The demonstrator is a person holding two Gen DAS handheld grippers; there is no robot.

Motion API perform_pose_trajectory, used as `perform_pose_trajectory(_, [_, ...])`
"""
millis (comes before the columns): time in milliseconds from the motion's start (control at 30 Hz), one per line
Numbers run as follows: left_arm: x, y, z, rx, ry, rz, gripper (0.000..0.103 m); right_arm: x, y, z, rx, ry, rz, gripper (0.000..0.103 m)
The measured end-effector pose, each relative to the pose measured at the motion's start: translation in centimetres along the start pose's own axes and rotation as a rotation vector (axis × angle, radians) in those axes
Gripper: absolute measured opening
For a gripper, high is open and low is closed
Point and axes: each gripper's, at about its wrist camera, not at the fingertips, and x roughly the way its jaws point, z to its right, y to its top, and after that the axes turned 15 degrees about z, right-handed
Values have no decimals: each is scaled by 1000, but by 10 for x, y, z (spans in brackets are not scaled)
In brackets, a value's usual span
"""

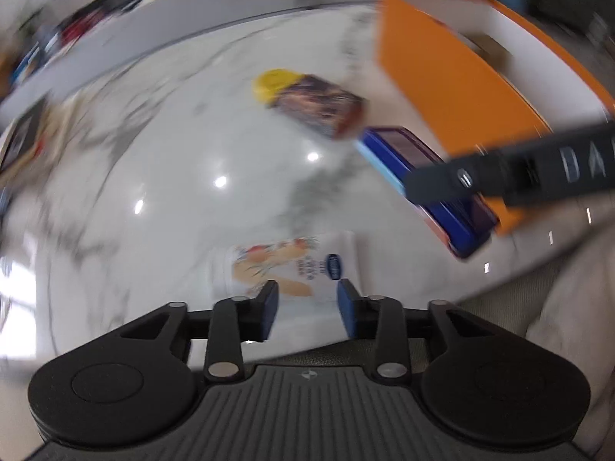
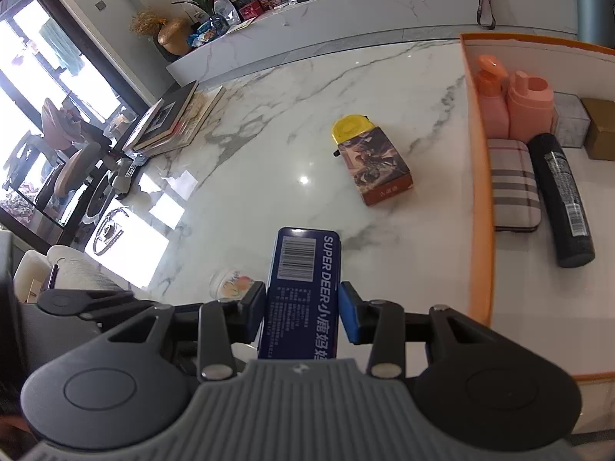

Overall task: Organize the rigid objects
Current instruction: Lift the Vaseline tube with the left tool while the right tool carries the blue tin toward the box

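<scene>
My right gripper (image 2: 301, 307) is shut on a dark blue tin (image 2: 303, 280) with a barcode, held above the marble table (image 2: 269, 134). In the left wrist view, the same tin (image 1: 403, 161) hangs beside the orange box (image 1: 442, 77), with one black right-gripper finger (image 1: 461, 180) across it. My left gripper (image 1: 307, 307) is open with nothing between its pads. Just beyond its tips, a white jar (image 1: 284, 269) with a peach label lies on the table, and the jar (image 2: 230, 282) also shows in the right wrist view. A brown box with a yellow lid (image 2: 373, 161) lies mid-table.
The orange box (image 2: 480, 192) holds two pink bottles (image 2: 511, 103), a striped case (image 2: 513, 184), a black can (image 2: 563, 199) and small boxes. A stack of books (image 2: 169, 123) sits at the table's left edge. A low marble shelf (image 2: 346, 11) runs behind. The left wrist view is blurred.
</scene>
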Motion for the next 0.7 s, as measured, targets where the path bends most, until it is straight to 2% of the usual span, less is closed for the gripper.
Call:
perform_pose_trajectory(133, [7, 2, 21, 314, -47, 18, 61, -5, -1, 5, -10, 15, -3, 43])
perform_pose_trajectory(200, [11, 1, 28, 464, -86, 16, 70, -5, -3, 3, -22, 13, -10, 43])
perform_pose_trajectory(300, [22, -6, 36, 673, -131, -16, 72, 0, -9, 3, -26, 11, -31, 43])
perform_pose_trajectory(400, [35, -17, 37, 809, -165, -46, 72, 5, -12, 3, -25, 10, -49, 43])
perform_pose_trajectory(533, [49, -23, 34, 893, -221, -81, 73, 12, -12, 4, -27, 12, -68, 43])
perform_pose_trajectory(567, [51, -22, 32, 899, -236, -69, 76, 15, -12, 3, -28, 12, -74, 43])
perform_pose_trajectory(700, [60, -8, 21, 850, -295, -88, 77, 25, -13, 2, -31, 11, -105, 43])
